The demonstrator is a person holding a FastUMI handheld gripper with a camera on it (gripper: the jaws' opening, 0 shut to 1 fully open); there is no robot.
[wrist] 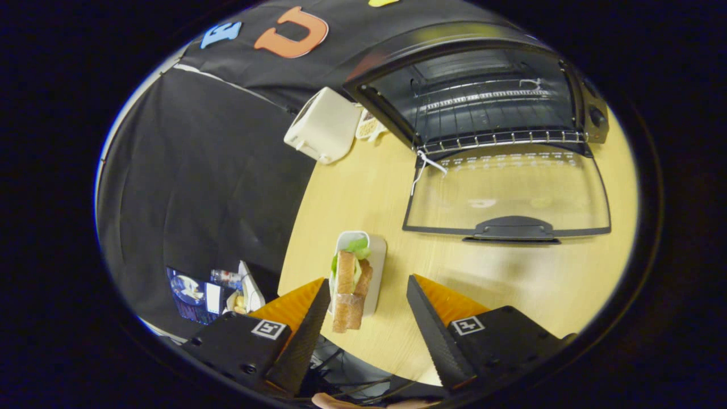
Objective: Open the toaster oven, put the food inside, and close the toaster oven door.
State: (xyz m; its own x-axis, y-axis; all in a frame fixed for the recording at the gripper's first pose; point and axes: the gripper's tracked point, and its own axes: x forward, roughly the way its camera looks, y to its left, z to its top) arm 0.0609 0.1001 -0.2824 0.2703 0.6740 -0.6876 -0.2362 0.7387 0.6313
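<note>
The table (386, 187) is seen as pale wood-grain with a smooth, faintly shiny finish. The toaster oven (483, 85) is cased in glossy dark metal, its rack (500, 136) is made of bright wire and its lowered door (505, 193) is clear glass. The toaster (322, 126) is finished in smooth cream plastic, and the wall (193, 187) is hung with matt cloth.

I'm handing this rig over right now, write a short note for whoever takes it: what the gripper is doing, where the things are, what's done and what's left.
Gripper: fingers open, holding nothing, hanging over the near edge of the table.
Sandwich: lying in a white tray on the table, between the fingers, close to the left one, not gripped.
Toaster oven: beyond the fingers, door folded down flat on the table, rack bare.
Done: oven opened.
Left: grip the sandwich, set it on the rack, close the door.
A white toaster stands left of the oven.
</note>
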